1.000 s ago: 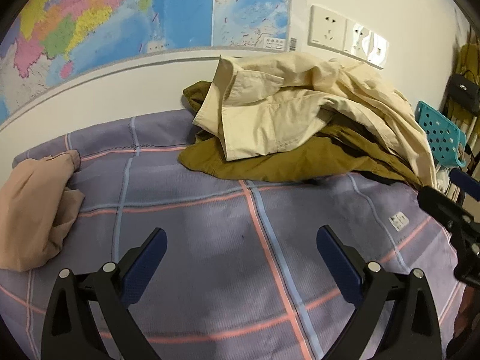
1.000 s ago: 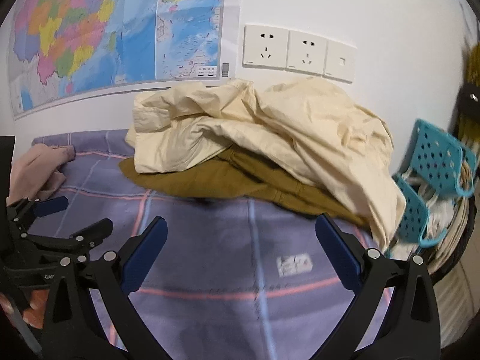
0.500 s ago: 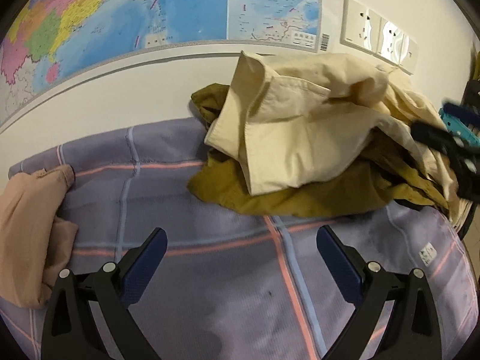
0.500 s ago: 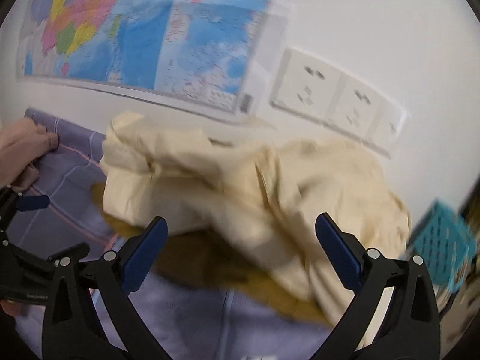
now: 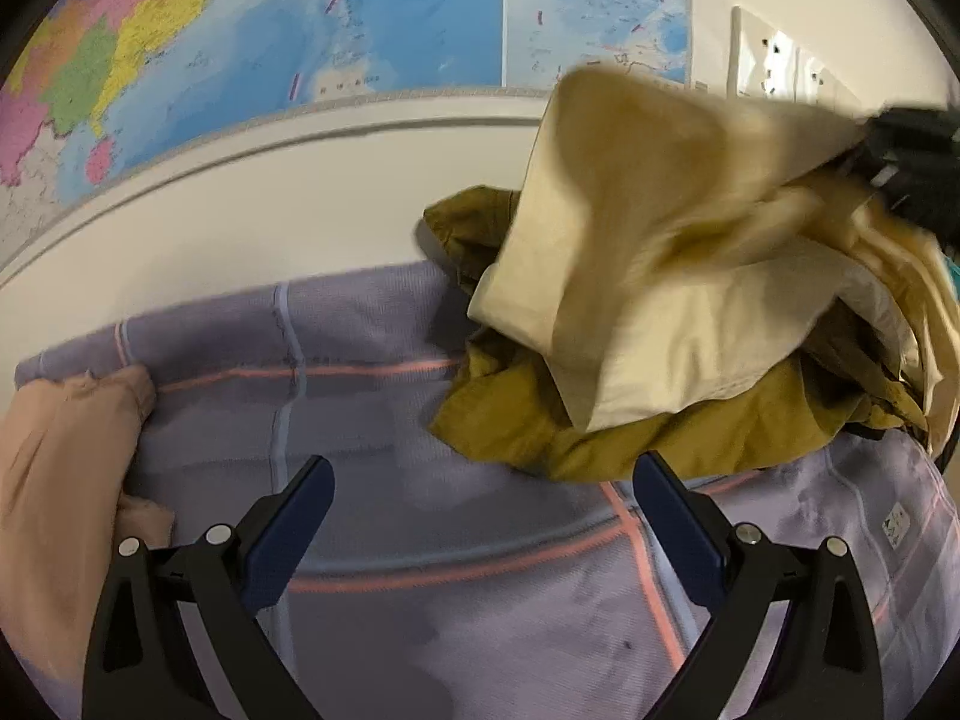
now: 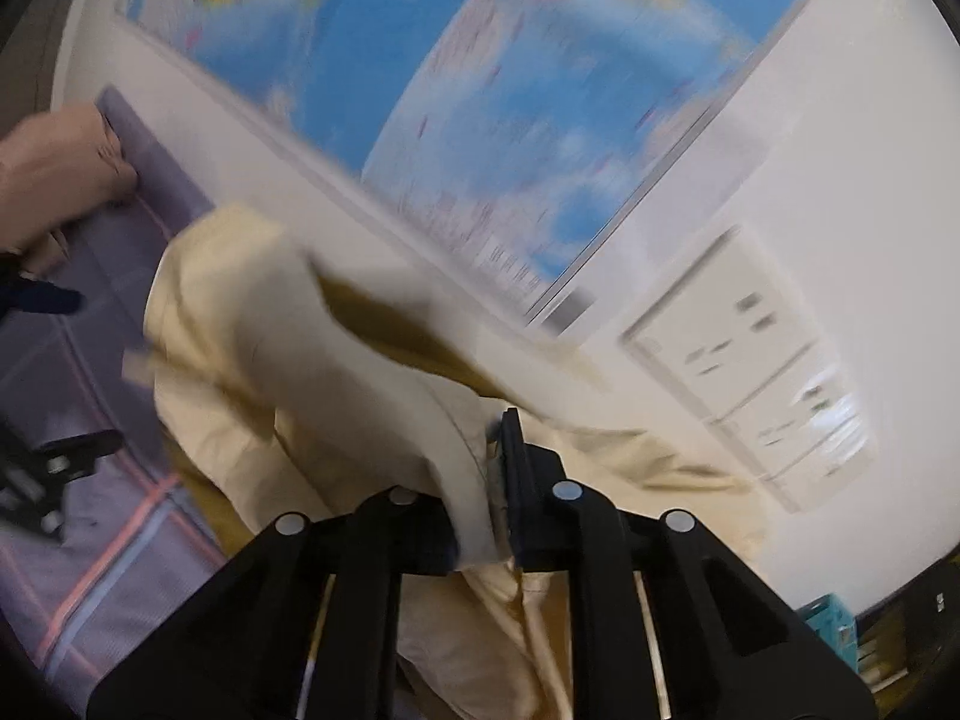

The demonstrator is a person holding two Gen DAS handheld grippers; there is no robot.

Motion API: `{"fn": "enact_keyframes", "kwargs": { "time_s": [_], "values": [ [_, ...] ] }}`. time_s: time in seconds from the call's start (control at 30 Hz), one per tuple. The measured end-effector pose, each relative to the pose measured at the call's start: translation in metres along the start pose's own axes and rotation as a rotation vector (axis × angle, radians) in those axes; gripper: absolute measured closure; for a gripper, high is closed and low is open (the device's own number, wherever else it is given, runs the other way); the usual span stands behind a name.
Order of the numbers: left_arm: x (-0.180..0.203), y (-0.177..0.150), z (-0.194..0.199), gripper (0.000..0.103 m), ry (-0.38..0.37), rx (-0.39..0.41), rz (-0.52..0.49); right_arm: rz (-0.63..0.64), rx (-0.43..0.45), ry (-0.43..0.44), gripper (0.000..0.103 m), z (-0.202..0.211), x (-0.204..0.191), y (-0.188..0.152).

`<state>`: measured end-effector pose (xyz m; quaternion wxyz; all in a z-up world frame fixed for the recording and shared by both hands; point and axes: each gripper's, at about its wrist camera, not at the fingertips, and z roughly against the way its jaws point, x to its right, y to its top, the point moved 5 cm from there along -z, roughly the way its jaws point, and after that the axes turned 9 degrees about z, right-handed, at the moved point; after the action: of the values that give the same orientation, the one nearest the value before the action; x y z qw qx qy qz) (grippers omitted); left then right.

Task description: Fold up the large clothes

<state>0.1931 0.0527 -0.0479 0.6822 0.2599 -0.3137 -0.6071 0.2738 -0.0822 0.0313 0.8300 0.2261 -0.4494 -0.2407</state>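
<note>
Cream garment [image 6: 336, 396] edge pinched in right gripper [image 6: 489, 468].

White wall [image 5: 336, 198] behind the bed, with a large colour map [image 5: 300, 18] pinned across it from 9 to 1 o'clock, lower edge curled slightly off the wall. White socket and switch plates [image 6: 762, 372] at 3 o'clock of the map, glossy, catching a glare. Bed covered in a lilac sheet [image 5: 480, 600] with pink and pale-blue check lines, small tag at 4 o'clock. Turquoise perforated basket [image 6: 831, 621] at the far right edge. Light is warm and dim.
</note>
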Motion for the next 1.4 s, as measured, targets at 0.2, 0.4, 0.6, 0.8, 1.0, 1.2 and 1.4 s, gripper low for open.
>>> {"fn": "enact_keyframes", "kwargs": {
  "time_s": [0.2,0.4,0.6,0.8,1.0,1.2,1.4],
  "values": [
    [0.006,0.016,0.009,0.007,-0.138,0.087,-0.056,-0.215,0.109,-0.031,0.095,0.084,0.079,0.008],
    [0.063,0.038,0.032,0.007,-0.352,0.181,-0.132,-0.396,0.210,-0.072,0.097,0.146,0.141,-0.017],
    [0.128,0.078,0.021,0.007,-0.436,0.278,-0.188,-0.461,0.294,-0.128,0.097,0.191,0.164,-0.038],
    [0.167,0.106,-0.009,0.007,-0.518,0.265,-0.181,-0.517,0.371,-0.152,0.097,0.234,0.188,-0.063],
    [0.210,0.119,-0.008,0.102,-0.554,0.317,-0.222,-0.585,0.376,-0.167,0.097,0.248,0.204,-0.094],
    [0.224,0.154,0.046,0.103,-0.558,0.381,-0.199,-0.667,0.408,-0.239,0.098,0.291,0.234,-0.122],
    [0.229,0.199,0.155,0.103,-0.607,0.525,-0.169,-0.651,0.553,-0.352,0.098,0.412,0.257,-0.104]
  ]
}}
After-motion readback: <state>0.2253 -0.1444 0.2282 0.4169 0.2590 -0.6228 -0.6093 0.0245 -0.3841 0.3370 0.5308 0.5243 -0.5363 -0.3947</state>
